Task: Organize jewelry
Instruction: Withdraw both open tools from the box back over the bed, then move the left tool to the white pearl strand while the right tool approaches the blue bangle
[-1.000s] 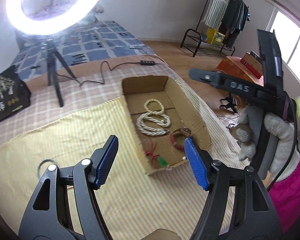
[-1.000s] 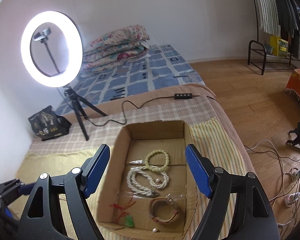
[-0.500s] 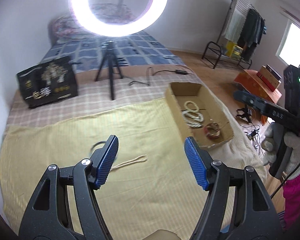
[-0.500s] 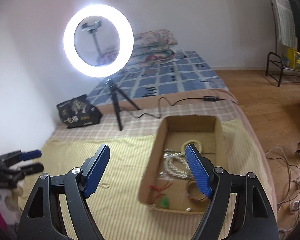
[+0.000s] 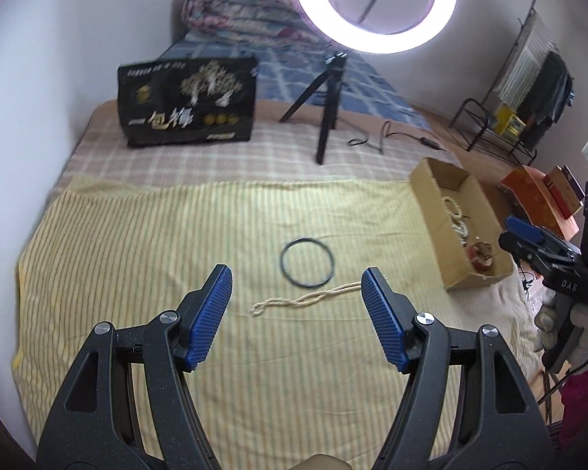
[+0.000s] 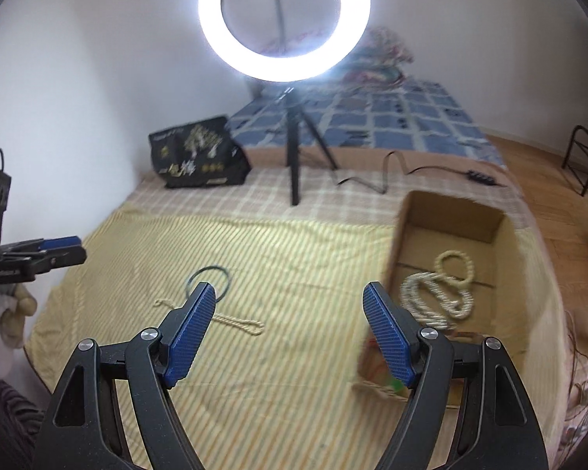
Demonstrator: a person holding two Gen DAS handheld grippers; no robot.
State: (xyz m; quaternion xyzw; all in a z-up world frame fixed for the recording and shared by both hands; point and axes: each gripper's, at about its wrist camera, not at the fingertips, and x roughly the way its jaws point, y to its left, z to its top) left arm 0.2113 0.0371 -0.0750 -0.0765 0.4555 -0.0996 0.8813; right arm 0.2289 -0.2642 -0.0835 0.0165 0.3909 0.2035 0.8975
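The left gripper (image 5: 297, 303) hangs over the yellow striped cloth (image 5: 137, 258) on the bed, jaws wide apart with nothing between the blue pads (image 5: 211, 317). Just beyond its tips lie two loose pieces: a thin black ring (image 5: 307, 262), flat on the cloth, and a pale twisted cord necklace (image 5: 305, 297) stretched beside it, its right end running behind the gripper's right pad. Ring and cord lie near each other; whether they touch cannot be told.

The right gripper (image 6: 290, 319) is also wide and empty. In its view the ring (image 6: 208, 282) is partly hidden behind the left pad, and the cord (image 6: 231, 319) shows on both sides of that pad. The cardboard box (image 6: 450, 211) sits at the right edge of the cloth, open at the top. Inside it are a cream bead loop (image 6: 454, 264) toward the far end, a coiled pale rope necklace (image 6: 435, 299) touching it, and blurred red and green bits (image 6: 380, 368) near the front wall, partly behind the right pad. From the left wrist view a reddish bracelet (image 5: 481, 257) also shows in the box's near end.

Behind the cloth, on a checked blanket (image 5: 254, 152), stand a lit ring light (image 6: 284, 19) on a black tripod (image 6: 298, 149) and a black printed bag (image 5: 188, 102). A gloved hand (image 5: 568, 329) holds the right gripper at the edge of the left view.
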